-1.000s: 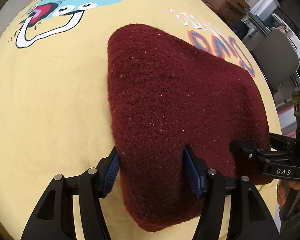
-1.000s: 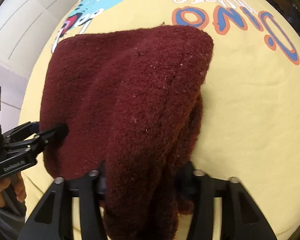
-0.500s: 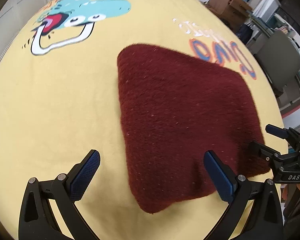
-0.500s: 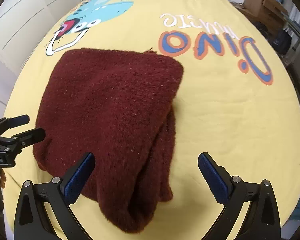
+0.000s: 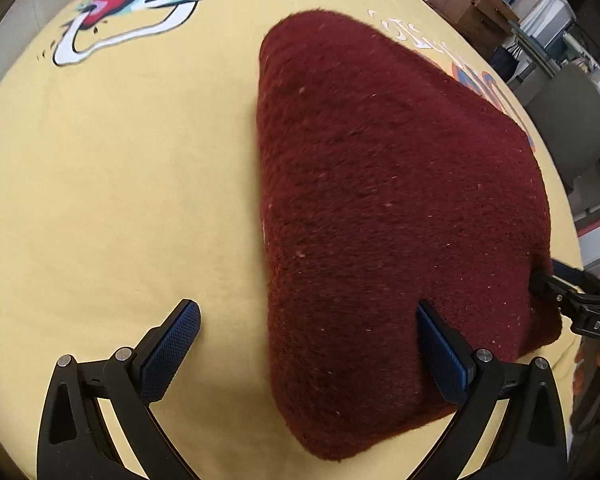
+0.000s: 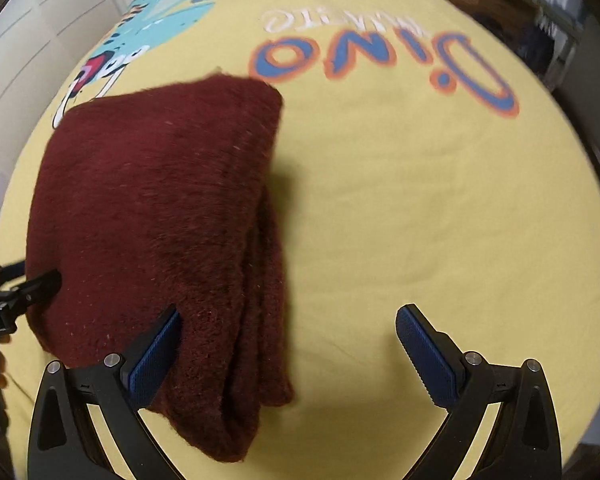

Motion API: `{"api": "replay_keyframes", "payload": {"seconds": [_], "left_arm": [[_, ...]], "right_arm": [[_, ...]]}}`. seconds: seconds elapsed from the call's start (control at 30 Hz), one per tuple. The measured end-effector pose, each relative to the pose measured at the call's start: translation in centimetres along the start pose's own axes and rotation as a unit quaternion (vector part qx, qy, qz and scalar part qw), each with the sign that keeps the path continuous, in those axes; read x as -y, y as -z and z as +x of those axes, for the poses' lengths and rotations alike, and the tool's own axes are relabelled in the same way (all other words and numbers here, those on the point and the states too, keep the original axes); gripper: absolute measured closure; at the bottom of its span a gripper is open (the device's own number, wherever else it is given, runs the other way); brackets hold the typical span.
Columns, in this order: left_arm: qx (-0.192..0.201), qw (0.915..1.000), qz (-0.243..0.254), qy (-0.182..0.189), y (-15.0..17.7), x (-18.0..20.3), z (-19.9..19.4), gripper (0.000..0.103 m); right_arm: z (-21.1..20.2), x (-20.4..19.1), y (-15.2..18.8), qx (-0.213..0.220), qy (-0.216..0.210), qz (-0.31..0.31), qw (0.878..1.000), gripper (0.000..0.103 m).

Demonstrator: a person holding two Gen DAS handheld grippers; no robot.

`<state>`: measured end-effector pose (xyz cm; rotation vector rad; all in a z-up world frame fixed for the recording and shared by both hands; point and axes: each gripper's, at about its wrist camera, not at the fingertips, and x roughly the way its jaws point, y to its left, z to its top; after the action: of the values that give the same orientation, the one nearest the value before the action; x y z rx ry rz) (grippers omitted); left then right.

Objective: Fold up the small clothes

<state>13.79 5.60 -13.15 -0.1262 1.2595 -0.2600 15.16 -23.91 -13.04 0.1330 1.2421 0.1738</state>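
folded dark-red fuzzy knit garment lying on yellow dinosaur-print sheet; left gripper and right gripper jaws spread wide, released, straddling opposite garment edges, grasping nothing.

Yellow sheet bears "Dino" in blue letters edged orange, seen inverted; the white wording beside it is illegible. Right gripper body reads "DAS".

A folded, fuzzy dark-red knit garment lies on a yellow cartoon-dinosaur printed sheet. The right gripper spreads wide over its near corner, gripping nothing.
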Motion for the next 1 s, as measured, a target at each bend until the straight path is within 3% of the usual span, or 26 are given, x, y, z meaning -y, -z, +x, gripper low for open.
{"api": "replay_keyframes", "payload": {"seconds": [0.1,0.27,0.5,0.6,1.0], "left_arm": [[0.003,1.0000,-0.002,0.008,0.1,-0.2,-0.1,0.000],[0.025,0.9994,0.020,-0.014,0.2,0.9,-1.9,0.001],[0.067,0.9957,0.035,-0.054,1.1,2.4,-6.9,0.001],[0.089,0.9919,0.039,-0.082,2.4,3.3,-9.2,0.001],[0.137,0.9822,0.004,-0.128,8.6,3.0,-15.4,0.001]], "right_arm": [[0.6,0.8,0.5,0.008,-0.014,0.012,1.000,0.000],[-0.5,0.0,0.8,0.024,-0.006,0.003,1.000,0.000],[-6.2,-2.2,1.8,0.077,0.012,-0.024,0.997,0.000],[-8.7,-2.7,2.8,0.098,0.016,-0.028,0.995,0.000],[-16.5,-3.4,7.3,0.137,0.054,-0.036,0.988,0.000]]}}
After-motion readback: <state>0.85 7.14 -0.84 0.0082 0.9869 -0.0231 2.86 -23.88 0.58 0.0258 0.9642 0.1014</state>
